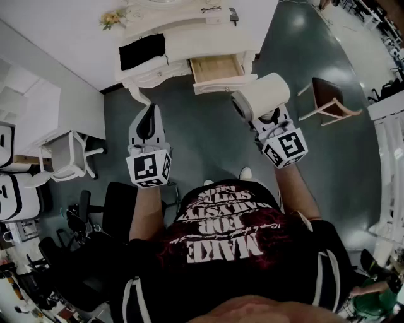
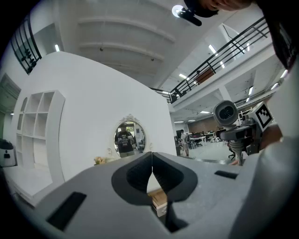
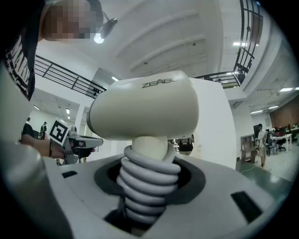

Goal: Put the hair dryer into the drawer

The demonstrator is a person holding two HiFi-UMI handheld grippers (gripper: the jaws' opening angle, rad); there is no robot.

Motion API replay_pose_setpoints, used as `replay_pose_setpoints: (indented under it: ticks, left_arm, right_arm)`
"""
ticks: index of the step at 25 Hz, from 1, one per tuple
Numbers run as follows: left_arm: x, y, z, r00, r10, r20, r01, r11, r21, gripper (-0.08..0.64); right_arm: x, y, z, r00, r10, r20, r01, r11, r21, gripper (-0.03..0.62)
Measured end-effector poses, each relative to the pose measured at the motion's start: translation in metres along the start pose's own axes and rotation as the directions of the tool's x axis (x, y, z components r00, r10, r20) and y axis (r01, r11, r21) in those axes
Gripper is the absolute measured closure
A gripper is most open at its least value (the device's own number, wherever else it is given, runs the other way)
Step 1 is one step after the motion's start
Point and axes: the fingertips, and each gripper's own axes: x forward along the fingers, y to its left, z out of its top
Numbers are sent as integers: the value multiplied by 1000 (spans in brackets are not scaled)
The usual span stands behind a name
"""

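A cream hair dryer (image 1: 260, 96) with its grey cord coiled round the handle (image 3: 145, 186) is held in my right gripper (image 1: 268, 120), jaws shut on that wrapped handle. Its barrel (image 3: 145, 106) fills the right gripper view. The white dressing table (image 1: 189, 44) stands ahead with one wooden drawer (image 1: 218, 69) pulled open, just beyond the dryer. My left gripper (image 1: 148, 126) hovers to the left of the drawer, jaws shut with nothing between them (image 2: 152, 175). The open drawer (image 2: 158, 200) shows below the left gripper's jaws.
A black cloth (image 1: 142, 50) lies on the table top, with flowers (image 1: 112, 17) and glasses (image 1: 211, 9) near the back. A wooden stool (image 1: 328, 101) stands to the right, a white chair (image 1: 66, 158) to the left. An oval mirror (image 2: 129, 137) hangs above the table.
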Motion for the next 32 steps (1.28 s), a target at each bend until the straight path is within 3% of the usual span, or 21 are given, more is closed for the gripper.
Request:
replay_pose_setpoints:
  ticks: [9, 18, 32]
  left_arm:
    - [-2, 0, 0, 1000, -11, 16, 10, 1000, 11, 555]
    - [-13, 12, -9, 1000, -1, 14, 1, 1000, 3, 555]
    - [7, 5, -31, 999, -1, -32, 1, 1000, -17, 555]
  right_arm:
    - [1, 1, -2, 1000, -22, 3, 22, 1000, 11, 394]
    - [-2, -21, 6, 995, -96, -11, 96, 994, -51, 394]
    - [0, -39, -26, 994, -49, -101, 51, 999, 19, 396]
